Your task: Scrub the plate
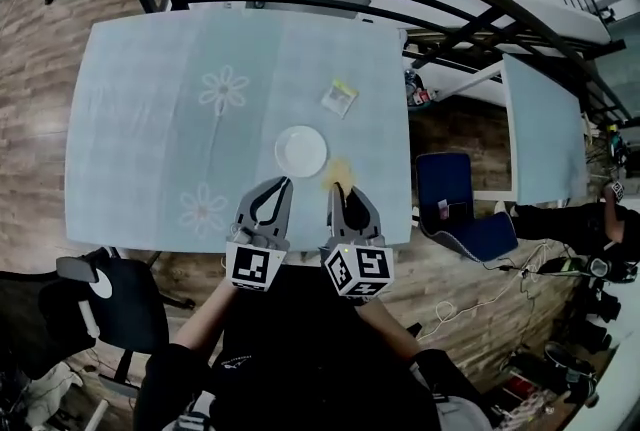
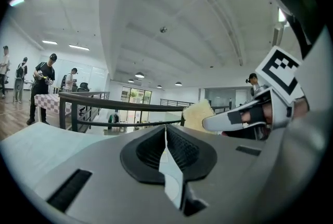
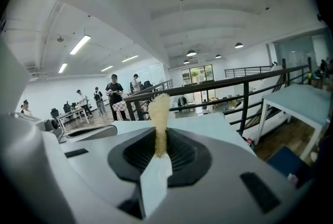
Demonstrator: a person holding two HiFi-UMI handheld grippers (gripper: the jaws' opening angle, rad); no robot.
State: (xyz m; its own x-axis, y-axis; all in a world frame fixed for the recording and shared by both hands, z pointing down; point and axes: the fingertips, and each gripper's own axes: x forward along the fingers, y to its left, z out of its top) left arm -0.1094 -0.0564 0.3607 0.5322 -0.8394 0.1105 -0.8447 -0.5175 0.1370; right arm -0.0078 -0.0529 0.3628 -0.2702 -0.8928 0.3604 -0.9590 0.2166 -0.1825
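Right tool [image 3: 158, 137] is clamping a fuzzy yellow sponge [image 3: 158, 108], left tool [image 2: 165, 132] idling clenched empty; scrubbing is likely needing a reach to the round white plate [image 1: 301, 150] ahead.

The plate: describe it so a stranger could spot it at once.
Start at the pale blue table. Toward its near edge lies the plate. It is round and white, unlike the square packet beyond it and the yellow sponge beside it.

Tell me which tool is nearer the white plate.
Left. The left tool sits just short of the near rim of the plate; the right tool, gripping a sponge, is off toward its near-right side.
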